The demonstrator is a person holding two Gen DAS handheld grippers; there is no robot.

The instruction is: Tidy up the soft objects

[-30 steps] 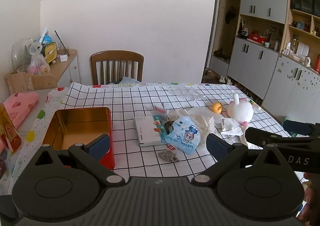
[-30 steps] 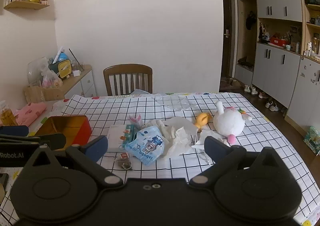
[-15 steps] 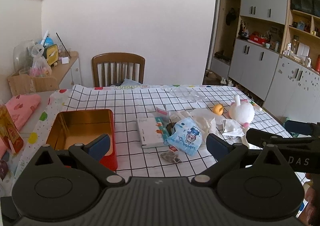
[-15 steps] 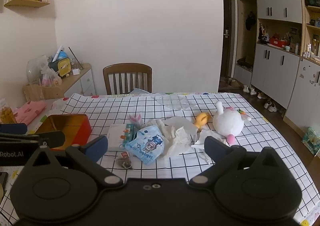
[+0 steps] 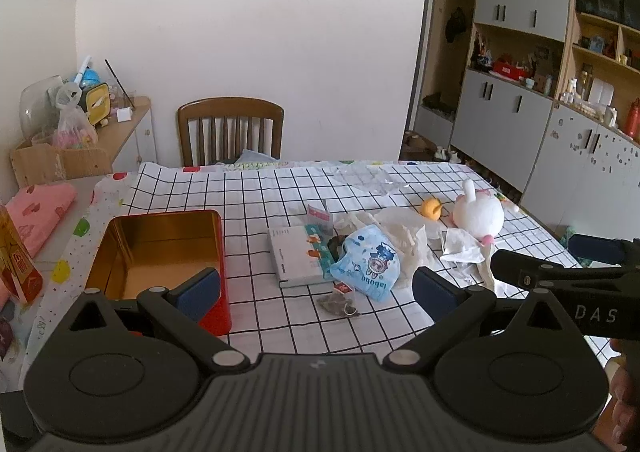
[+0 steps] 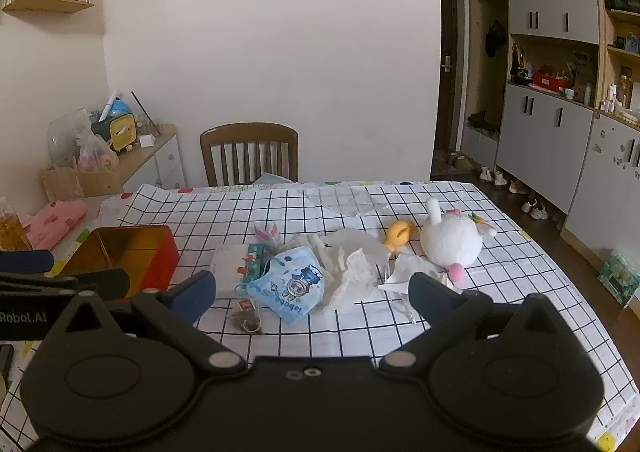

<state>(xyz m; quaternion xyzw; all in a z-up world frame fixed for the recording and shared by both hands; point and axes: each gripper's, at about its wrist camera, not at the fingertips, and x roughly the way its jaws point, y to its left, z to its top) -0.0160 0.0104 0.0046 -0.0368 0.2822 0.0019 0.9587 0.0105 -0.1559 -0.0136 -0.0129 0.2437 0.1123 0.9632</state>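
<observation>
A white plush rabbit lies on the checked tablecloth at the right. A small orange plush lies to its left. A blue printed pouch rests on crumpled white tissue beside a white box. A tea bag lies near the front. An open red tin with a gold inside stands at the left. My left gripper and right gripper are both open and empty, held above the table's front edge.
A wooden chair stands at the far side of the table. A crumpled clear plastic sheet lies at the back. A pink cloth and a side cabinet with clutter are at the left. Grey cupboards line the right wall.
Both grippers have drawn back and risen a little, so the table items sit slightly lower and farther in view. Both stay open. Nothing on the table has moved.
</observation>
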